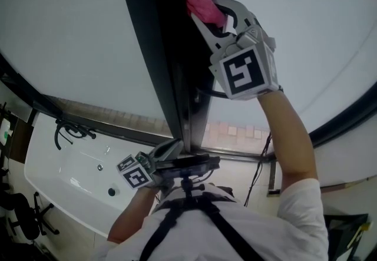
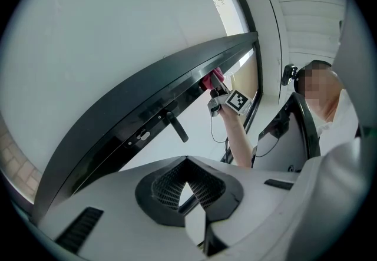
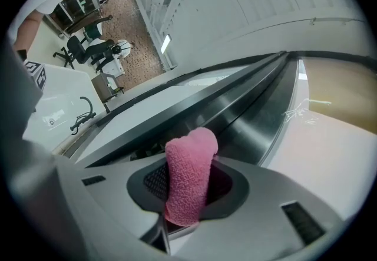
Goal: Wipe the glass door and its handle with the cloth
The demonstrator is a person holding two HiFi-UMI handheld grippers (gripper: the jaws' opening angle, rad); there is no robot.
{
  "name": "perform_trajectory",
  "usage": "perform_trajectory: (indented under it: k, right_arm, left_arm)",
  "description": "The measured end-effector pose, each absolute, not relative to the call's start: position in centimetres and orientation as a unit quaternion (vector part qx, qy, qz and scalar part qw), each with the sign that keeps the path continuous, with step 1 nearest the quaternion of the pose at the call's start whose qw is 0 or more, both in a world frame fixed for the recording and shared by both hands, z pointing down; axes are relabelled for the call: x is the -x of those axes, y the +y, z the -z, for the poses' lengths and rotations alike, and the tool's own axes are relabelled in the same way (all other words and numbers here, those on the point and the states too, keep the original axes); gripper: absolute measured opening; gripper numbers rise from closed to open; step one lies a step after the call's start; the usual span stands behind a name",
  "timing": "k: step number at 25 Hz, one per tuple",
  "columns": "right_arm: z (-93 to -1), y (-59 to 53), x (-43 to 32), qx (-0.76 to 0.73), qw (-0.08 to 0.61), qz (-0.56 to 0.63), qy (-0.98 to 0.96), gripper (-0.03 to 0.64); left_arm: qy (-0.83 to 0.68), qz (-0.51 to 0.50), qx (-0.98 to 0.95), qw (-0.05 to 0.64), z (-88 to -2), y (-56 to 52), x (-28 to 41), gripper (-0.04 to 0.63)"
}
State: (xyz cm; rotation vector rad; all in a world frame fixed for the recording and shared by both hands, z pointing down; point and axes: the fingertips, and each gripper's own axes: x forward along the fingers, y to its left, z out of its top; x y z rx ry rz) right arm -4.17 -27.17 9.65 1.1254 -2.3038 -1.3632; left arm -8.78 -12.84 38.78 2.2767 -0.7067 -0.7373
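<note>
Between the jaws of the right gripper (image 1: 213, 17) sits the pink cloth (image 3: 189, 174), clamped, its rolled end sticking out past the tips. The cloth end lies against the dark frame (image 1: 159, 48) of the glass door (image 1: 70, 30), high up, with the arm raised. The door handle (image 2: 175, 126) is lower on that frame, well apart from the cloth. The left gripper (image 2: 187, 186) is held low by the person's torso, jaws together, nothing between them.
</note>
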Motion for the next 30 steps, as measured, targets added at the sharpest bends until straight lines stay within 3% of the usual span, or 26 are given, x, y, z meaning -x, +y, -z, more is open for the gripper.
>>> perform_trajectory:
  k: [30]
  right_arm:
    - [-17.7, -27.4, 4.4, -0.391, 0.146, 0.415, -0.808, 0.094]
  left_arm:
    - [-0.261, 0.271, -0.865, 0.333, -39.2, -12.2, 8.0, -0.008]
